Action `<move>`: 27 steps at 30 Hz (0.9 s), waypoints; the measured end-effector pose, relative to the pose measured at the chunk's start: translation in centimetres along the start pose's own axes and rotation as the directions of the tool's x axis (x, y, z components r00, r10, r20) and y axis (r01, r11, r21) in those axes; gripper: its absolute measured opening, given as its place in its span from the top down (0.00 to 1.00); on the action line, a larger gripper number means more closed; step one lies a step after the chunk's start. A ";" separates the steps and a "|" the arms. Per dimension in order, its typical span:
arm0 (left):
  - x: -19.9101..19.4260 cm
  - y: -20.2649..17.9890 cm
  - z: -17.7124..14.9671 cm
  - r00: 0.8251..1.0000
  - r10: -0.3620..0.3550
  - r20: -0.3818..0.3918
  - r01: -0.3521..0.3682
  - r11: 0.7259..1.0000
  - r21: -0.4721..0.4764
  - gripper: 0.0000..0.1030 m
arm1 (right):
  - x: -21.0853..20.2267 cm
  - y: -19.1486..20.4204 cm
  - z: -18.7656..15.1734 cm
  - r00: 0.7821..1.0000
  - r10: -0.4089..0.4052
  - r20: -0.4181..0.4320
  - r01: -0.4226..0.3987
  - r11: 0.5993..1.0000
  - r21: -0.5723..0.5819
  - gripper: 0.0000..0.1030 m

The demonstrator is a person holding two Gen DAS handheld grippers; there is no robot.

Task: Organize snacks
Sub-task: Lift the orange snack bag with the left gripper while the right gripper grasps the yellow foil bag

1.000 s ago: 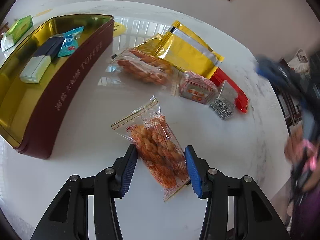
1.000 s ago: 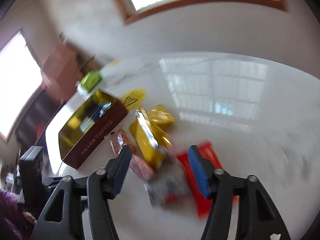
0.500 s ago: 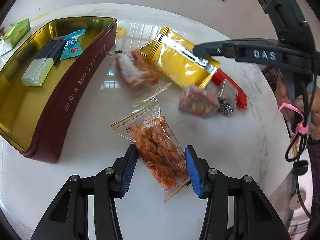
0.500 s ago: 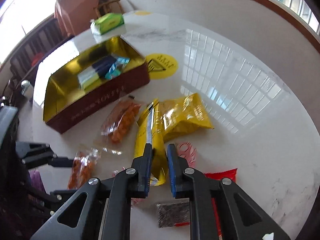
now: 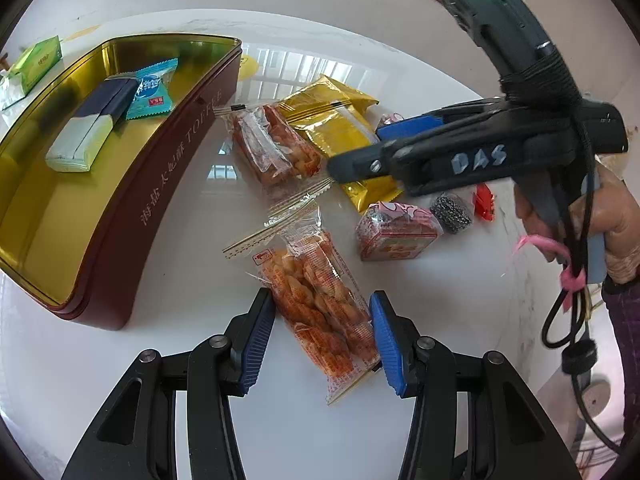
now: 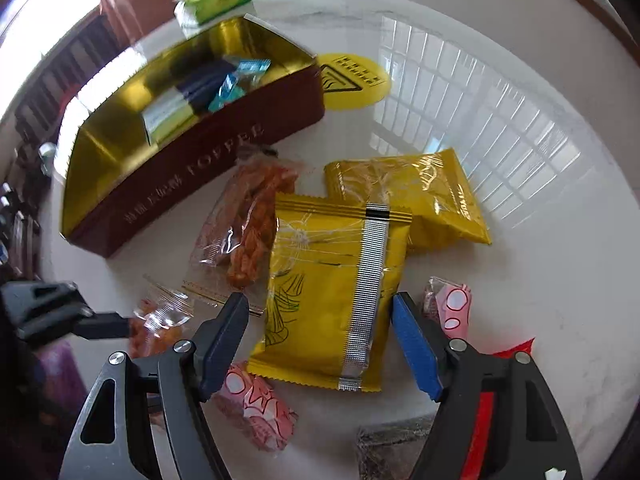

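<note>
Toffee tin (image 5: 120,216) open on white table (image 5: 460,308), left of pile, already holds few wrapped sweets; judged drop target. Yellow pouch (image 6: 332,292) flat on top of pile, lying lengthwise between right gripper (image 6: 320,340) jaws, which are opening, pads not pressing. Left gripper (image 5: 322,336) narrow, straddles clear twist-snack bag (image 5: 320,304); contact on left pad unclear, bag flat on table, probably pre-grasp.

Snack packets (image 5: 320,312) beside toffee tin (image 5: 132,216)

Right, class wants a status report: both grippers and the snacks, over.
Left gripper astride orange snack pack, unclamped. Right gripper opening over yellow packet. Tin unobstructed.
</note>
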State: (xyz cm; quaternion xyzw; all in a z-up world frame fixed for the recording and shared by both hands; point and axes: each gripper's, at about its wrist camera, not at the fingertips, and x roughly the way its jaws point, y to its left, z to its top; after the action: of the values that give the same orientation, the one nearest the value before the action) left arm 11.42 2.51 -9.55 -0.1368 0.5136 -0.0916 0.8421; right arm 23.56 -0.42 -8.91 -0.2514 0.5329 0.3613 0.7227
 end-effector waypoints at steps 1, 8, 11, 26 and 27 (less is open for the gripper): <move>0.0 0.0 0.0 1.000 -0.001 0.000 0.001 1.000 -0.001 0.52 | 0.1 0.0 0.0 1.000 -0.006 -0.006 0.006 1.000 -0.002 0.36; -0.2 0.0 0.0 1.000 -0.002 0.007 0.002 1.000 0.001 0.51 | 0.1 -0.4 0.0 1.000 0.007 0.004 -0.007 0.998 0.058 0.46; -0.3 0.0 -0.1 1.000 -0.001 0.014 0.001 1.000 0.003 0.51 | -1.6 -0.6 -1.1 0.997 0.015 0.078 -0.021 0.997 0.079 0.47; -1.0 -0.2 -0.2 1.000 -0.014 0.026 0.013 0.999 0.051 0.62 | -12.4 -6.9 -22.3 0.914 -0.241 0.325 0.017 0.825 0.564 0.46; -1.1 -0.4 -0.2 1.000 -0.011 0.027 0.009 0.998 0.063 0.63 | -12.2 -8.0 -23.8 0.916 -0.261 0.305 0.028 0.800 0.600 0.46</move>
State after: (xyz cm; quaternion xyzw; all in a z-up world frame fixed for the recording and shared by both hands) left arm 10.71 2.39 -8.60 -0.1138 0.4982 -0.1100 0.8525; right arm 13.79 -26.28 -4.70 0.0153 0.4492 0.1638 0.8781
